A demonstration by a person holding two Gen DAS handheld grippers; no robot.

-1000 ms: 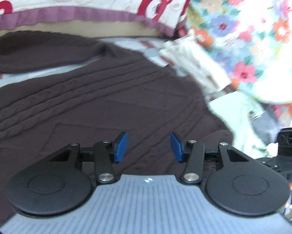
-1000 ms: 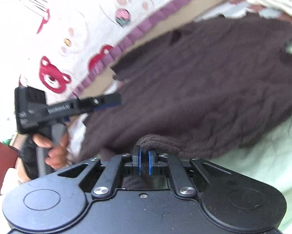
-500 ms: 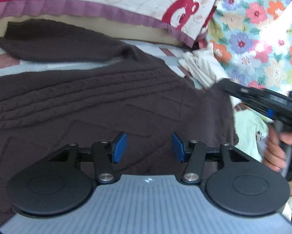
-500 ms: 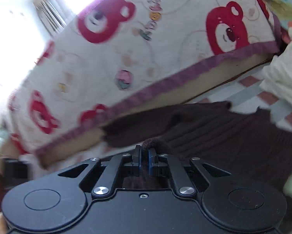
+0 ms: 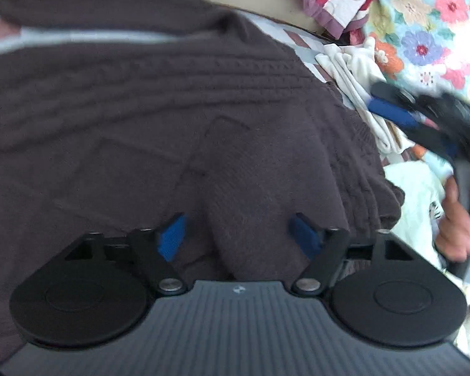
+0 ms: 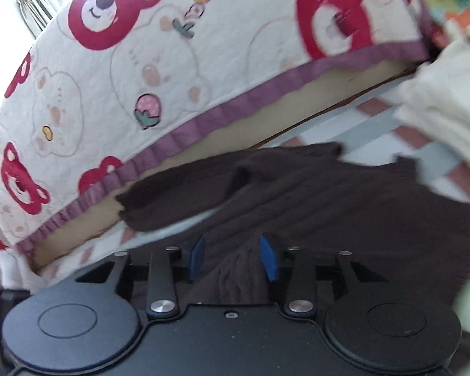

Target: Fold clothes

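Most of both views is blocked by the gripper bodies, so the near edge of the sweater (image 5: 140,109) is hidden under them, and its left side runs out of frame. It's spread flat on a striped sheet (image 6: 360,125), with one sleeve lying along the bear blanket (image 6: 140,78). The left gripper (image 5: 238,235) has its jaws apart with a raised fold of sweater between them; the pads don't seem to press it. The right gripper (image 6: 233,257) has just been opening, and a bunched bit of knit sits loose between its pads. From the left camera that gripper is just a dark blur at the right, held in a hand (image 5: 454,219). A white cloth (image 5: 354,72) and a floral one (image 5: 429,15) crowd the sweater's right side, both smeared.
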